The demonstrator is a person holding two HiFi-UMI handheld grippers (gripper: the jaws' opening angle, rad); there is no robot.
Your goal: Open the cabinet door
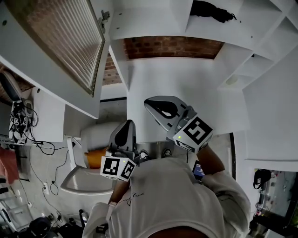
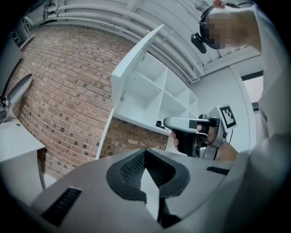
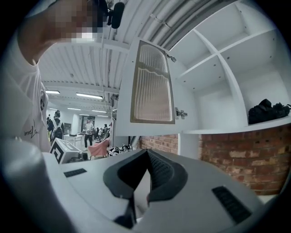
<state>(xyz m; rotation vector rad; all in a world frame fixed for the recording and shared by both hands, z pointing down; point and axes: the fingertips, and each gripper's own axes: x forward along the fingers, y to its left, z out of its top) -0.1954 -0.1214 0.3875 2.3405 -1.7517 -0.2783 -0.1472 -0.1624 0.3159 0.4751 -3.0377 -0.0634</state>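
Observation:
The white cabinet door (image 1: 60, 42) with its ribbed glass panel stands swung wide open at the upper left, apart from both grippers. It also shows in the right gripper view (image 3: 152, 84) and, edge-on, in the left gripper view (image 2: 136, 59). The open cabinet (image 1: 186, 23) shows white shelves. My right gripper (image 1: 153, 106) is held level below the shelves, shut with nothing in it (image 3: 146, 152). My left gripper (image 1: 126, 130) sits lower and to the left, also shut and empty (image 2: 146, 152). The right gripper (image 2: 182, 123) appears in the left gripper view in front of the cabinet.
A black bundle (image 1: 212, 10) lies on an upper shelf (image 3: 268, 110). A brick wall (image 1: 172, 46) runs behind and below the cabinet. A desk with cables (image 1: 21, 123) stands at the left and a white tub-like seat (image 1: 88, 162) below. People stand far off (image 3: 57, 127).

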